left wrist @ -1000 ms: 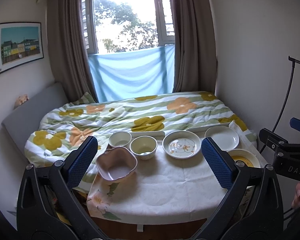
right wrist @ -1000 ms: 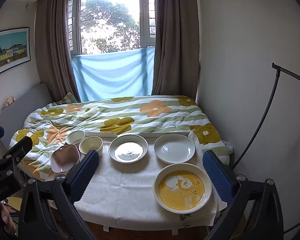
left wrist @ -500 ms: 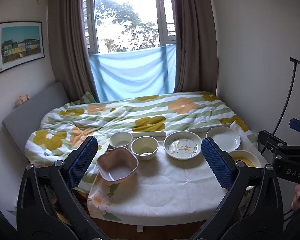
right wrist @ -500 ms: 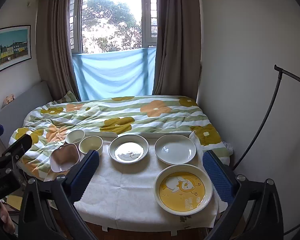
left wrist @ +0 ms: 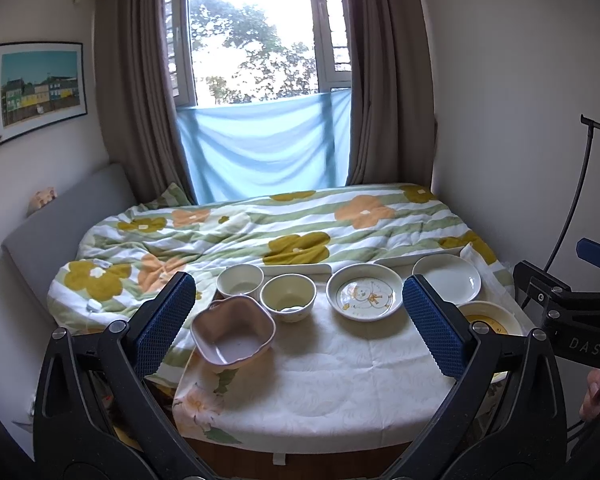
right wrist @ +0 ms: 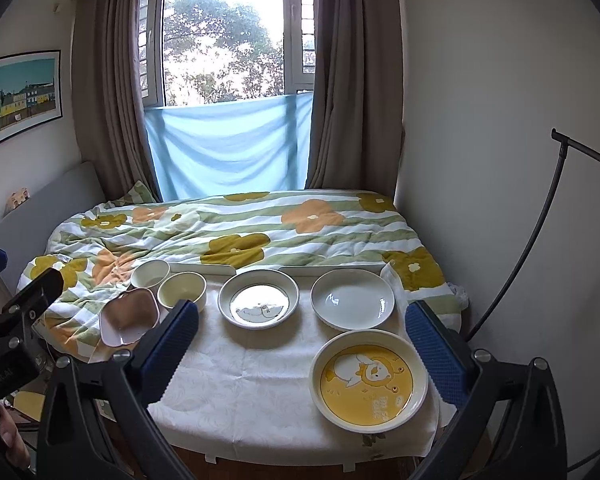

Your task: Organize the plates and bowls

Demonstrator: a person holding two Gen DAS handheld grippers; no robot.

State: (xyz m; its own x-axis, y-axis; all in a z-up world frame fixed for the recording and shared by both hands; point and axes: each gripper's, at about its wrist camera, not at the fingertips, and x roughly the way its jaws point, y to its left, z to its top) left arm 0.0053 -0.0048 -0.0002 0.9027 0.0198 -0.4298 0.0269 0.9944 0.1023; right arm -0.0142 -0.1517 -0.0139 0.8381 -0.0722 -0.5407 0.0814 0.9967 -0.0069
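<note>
1. While both tools are hovering above the near edge of the counter [right wrist: 260, 380], the left tool [left wrist: 300, 320] is holding its blue pads wide apart with nothing between them, and the right tool [right wrist: 300, 344] is gaping the same way, empty.
2. Three bowls are sitting at the counter's left end: a pink lobed bowl [left wrist: 233, 334] at the left edge, a cream bowl [left wrist: 287, 297] just beside it, and a white bowl [left wrist: 240, 282] at the far left corner.
3. Three plates are lying toward the right: a cartoon-print plate [right wrist: 259, 298] at the far edge's middle, a plain white plate [right wrist: 353, 298] at the far right corner, and a yellow bear plate [right wrist: 369, 380] at the near right.
4. A white patterned cloth [left wrist: 320, 380] is covering the counter, which is standing against a bed with a flowered quilt [right wrist: 236, 228].
5. Brown curtains [right wrist: 100, 120] are framing a window [right wrist: 224, 40], and a framed picture [left wrist: 38, 90] is hanging on the left wall.
</note>
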